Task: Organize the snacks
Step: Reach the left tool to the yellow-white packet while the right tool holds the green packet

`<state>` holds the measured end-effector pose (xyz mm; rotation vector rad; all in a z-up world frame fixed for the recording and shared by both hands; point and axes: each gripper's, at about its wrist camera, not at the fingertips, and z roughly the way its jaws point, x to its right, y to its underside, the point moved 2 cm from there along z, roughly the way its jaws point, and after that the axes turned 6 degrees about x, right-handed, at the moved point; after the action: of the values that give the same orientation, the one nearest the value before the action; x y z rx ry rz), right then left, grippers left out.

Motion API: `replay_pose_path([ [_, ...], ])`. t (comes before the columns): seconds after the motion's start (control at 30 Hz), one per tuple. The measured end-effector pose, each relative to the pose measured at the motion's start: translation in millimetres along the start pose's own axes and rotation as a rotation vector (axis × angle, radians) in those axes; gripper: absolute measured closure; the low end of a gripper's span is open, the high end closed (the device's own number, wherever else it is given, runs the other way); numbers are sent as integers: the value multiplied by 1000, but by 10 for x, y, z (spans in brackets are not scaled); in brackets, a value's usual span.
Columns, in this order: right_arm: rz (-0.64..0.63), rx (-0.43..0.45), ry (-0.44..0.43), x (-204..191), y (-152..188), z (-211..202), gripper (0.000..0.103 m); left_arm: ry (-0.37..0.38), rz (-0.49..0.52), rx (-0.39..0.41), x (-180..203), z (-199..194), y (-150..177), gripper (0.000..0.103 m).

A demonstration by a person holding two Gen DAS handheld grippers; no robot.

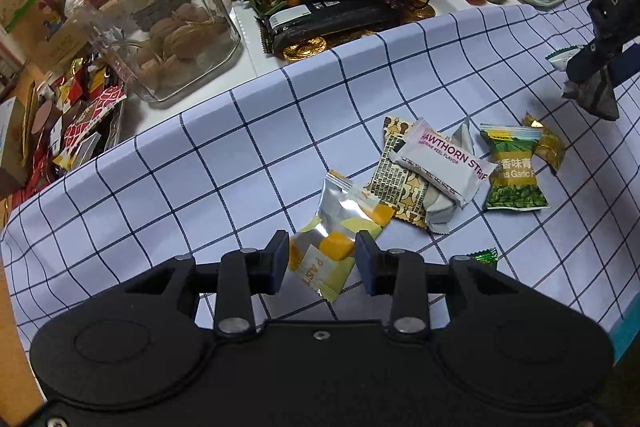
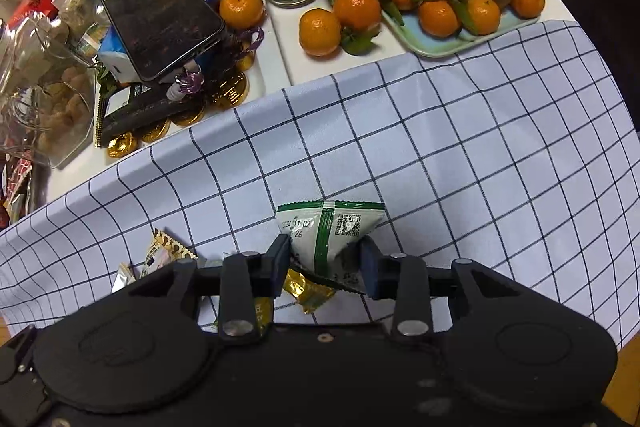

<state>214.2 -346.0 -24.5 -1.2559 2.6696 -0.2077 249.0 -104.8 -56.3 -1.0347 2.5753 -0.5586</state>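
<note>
My left gripper (image 1: 322, 261) points down at the checked cloth (image 1: 200, 167), its jaws open on either side of a yellow and silver snack packet (image 1: 324, 267) that lies flat. A second silver and yellow packet (image 1: 352, 203) lies just beyond it. Further off lie a white hawthorn strip packet (image 1: 440, 159), a brown patterned packet (image 1: 400, 183), a green garlic pea packet (image 1: 514, 171) and a gold packet (image 1: 550, 143). My right gripper (image 2: 324, 255) is shut on a white and green packet (image 2: 332, 231), held above the cloth; it shows at the right edge of the left wrist view as well (image 1: 592, 83).
A glass jar of walnuts (image 1: 172, 27) stands at the back left beside a tray of mixed snacks (image 1: 80, 123). A phone (image 2: 160, 23) rests on a tissue pack, with gold coins (image 2: 228, 91) below. Tangerines fill a plate (image 2: 432, 39) at the back right.
</note>
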Motion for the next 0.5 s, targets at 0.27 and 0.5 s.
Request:
replay_pose_path([
  [0.27,113,-98,-45,222,-47,23,66,-28,150,-29,139,120,28,56],
  [0.5,145,-157,-33,268,-21,81,66,-25,144,-37,179,249,30,54],
])
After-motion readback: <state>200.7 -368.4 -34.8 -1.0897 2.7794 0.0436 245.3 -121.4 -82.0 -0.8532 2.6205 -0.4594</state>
